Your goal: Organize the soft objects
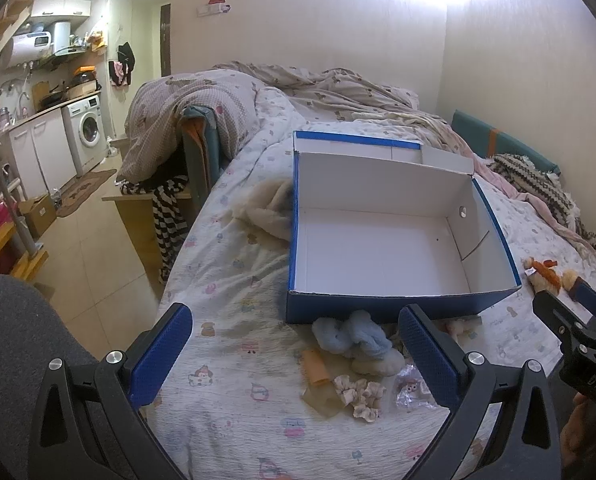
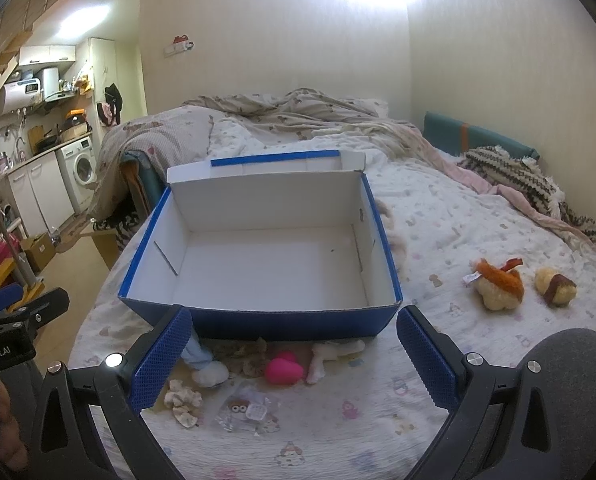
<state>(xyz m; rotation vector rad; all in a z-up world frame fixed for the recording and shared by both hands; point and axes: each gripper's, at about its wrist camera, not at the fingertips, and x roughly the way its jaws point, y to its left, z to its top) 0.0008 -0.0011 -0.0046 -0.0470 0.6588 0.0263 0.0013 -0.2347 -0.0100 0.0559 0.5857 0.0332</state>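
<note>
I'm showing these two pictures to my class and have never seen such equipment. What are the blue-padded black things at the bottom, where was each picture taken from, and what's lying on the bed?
No robot here: a person holds a two-finger gripper in each hand, each carrying a wide-angle camera looking along its fingers. One picture comes from the left gripper, the other from the right gripper. Both have their jaws open and hold nothing.

On the bed stands an open, empty blue box. In front of it lie small soft things: a blue plush, a scrunchie, a pink heart and a white plush. Two more plush toys lie to the right of the box.
</note>
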